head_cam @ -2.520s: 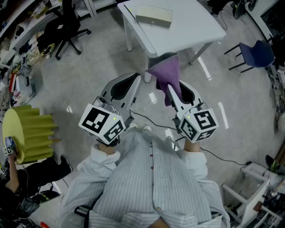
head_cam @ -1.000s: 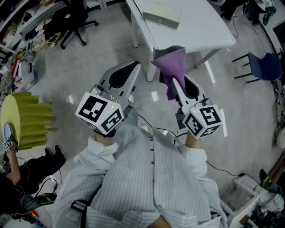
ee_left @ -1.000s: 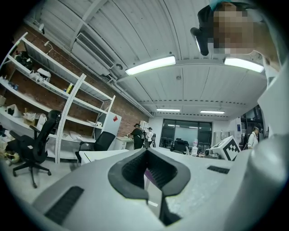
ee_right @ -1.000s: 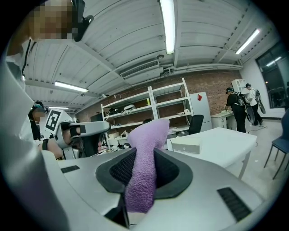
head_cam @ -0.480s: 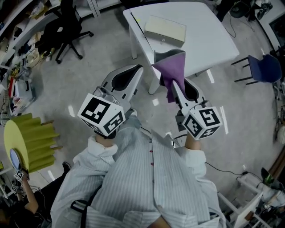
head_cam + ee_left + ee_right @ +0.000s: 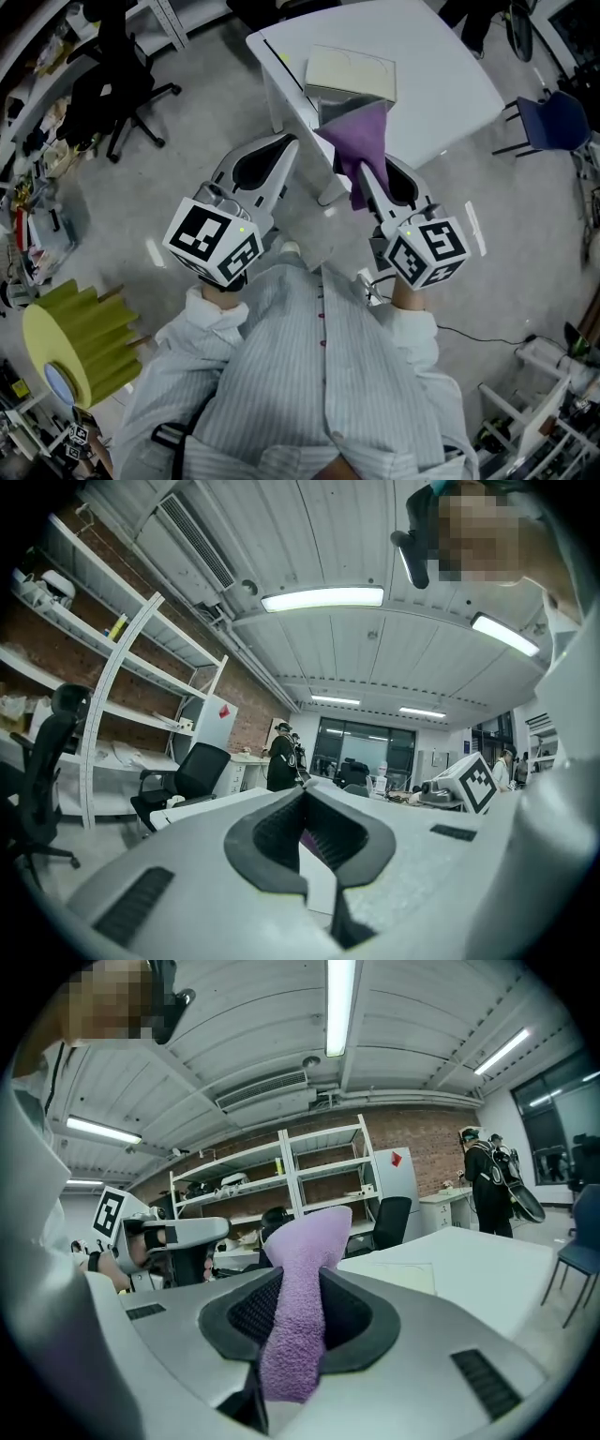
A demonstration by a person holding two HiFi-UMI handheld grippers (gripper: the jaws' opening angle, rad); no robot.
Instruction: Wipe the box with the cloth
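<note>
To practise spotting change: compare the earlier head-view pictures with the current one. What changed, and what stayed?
The person has stepped up to the table, so the box now lies just beyond the purple cloth. Nothing was taken or released: the right hand-held gripper stays shut on the cloth, and the left hand-held gripper stays shut and empty.

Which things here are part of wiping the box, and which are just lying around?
For the job: purple terry cloth, clamped in the right hand-held gripper; flat beige rectangular box on the white table.
Lying about: black swivel office chair; blue chair; yellow ribbed cylinder.
</note>
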